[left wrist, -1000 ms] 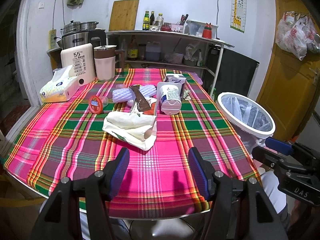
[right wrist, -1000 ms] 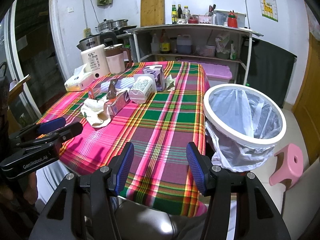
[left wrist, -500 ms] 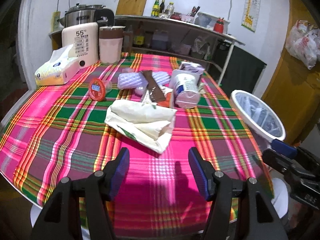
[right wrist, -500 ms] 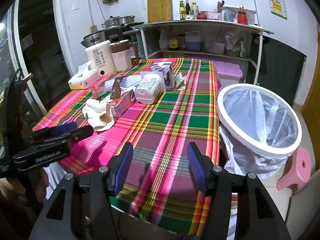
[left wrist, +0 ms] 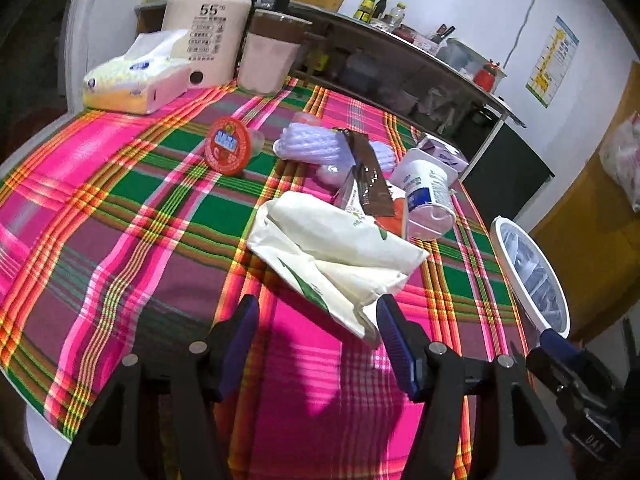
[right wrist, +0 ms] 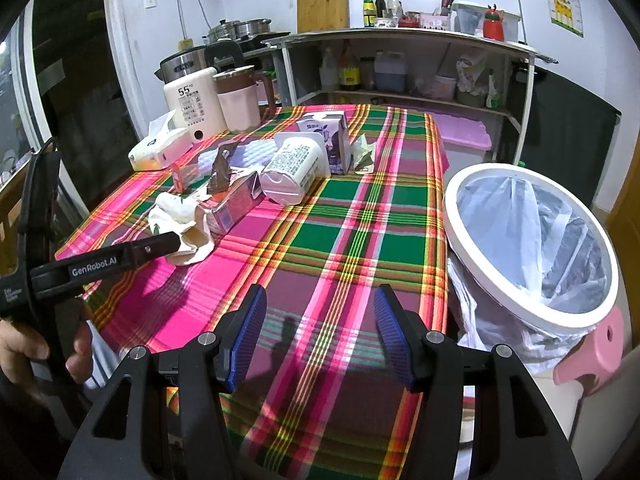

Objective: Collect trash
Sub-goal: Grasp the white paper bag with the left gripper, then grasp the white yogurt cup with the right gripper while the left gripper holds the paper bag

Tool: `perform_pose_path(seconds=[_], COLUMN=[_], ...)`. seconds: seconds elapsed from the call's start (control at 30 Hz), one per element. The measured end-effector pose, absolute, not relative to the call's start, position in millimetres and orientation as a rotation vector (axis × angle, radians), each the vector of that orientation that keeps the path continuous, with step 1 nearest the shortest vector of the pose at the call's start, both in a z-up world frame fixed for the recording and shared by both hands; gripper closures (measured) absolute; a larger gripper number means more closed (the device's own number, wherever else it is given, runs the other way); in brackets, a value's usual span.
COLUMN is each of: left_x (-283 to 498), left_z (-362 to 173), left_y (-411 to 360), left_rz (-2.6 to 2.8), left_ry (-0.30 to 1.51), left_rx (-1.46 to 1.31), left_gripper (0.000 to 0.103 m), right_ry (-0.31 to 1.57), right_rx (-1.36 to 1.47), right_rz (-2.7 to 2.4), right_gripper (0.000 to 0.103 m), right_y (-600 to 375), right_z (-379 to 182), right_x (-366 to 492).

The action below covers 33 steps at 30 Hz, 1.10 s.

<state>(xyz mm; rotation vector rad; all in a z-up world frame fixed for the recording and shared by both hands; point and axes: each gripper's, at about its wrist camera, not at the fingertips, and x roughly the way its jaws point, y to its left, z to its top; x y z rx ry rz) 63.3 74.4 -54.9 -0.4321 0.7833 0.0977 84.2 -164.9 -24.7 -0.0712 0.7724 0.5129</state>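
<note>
In the left wrist view, the left gripper (left wrist: 316, 320) hung over the plaid cloth (left wrist: 120, 240) with its jaws spread wide and nothing between them; the near corner of a crumpled cream bag (left wrist: 336, 252) lay just ahead of the blue pads (left wrist: 394, 340). Behind the bag sat a brown wrapper (left wrist: 370, 178), a white tub (left wrist: 426, 200) on its side, a lilac pack (left wrist: 312, 146) and a red-lidded cup (left wrist: 228, 149). A tissue pack (left wrist: 136, 76), a cream kettle (left wrist: 204, 32) and a pink jug (left wrist: 268, 56) stood at the far edge. The bin (left wrist: 532, 276) stood off the table's right side, and the right gripper's tip (left wrist: 556, 342) showed below it. In the right wrist view, the right gripper (right wrist: 320, 340) was likewise wide open and empty above the cloth (right wrist: 340, 240), apart from the trash. The bin (right wrist: 528, 236), lined with a clear bag, stood just beside the table to the right. The left gripper (right wrist: 160, 246), held by a hand (right wrist: 40, 352), reached the bag (right wrist: 184, 220). The tub (right wrist: 292, 168) and a purple carton (right wrist: 328, 140) lay beyond.
</note>
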Motion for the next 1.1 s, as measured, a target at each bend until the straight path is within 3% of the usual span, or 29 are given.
perform_pose_path(seconds=[0.1, 0.43, 0.77, 1.1], left_x=[66, 78, 69, 66], left_z=[-55, -57, -50, -51], left_y=[76, 78, 89, 106], left_rz=[0.094, 0.061, 0.055, 0.079], left_ry=[0.779, 0.789, 0.754, 0.74], left_rx=[-0.45, -0.47, -0.433, -0.434], left_gripper=[0.048, 0.087, 0.094, 0.095], right_ry=[0.774, 0.778, 0.776, 0.834], right_rx=[-0.074, -0.067, -0.051, -0.049], right_rz=[0.512, 0.518, 0.553, 0.548], right_gripper=[0.046, 0.046, 0.046, 0.046], right_y=[-163, -151, -113, -73], right_z=[-26, -24, -16, -25], right_x=[88, 109, 154, 199])
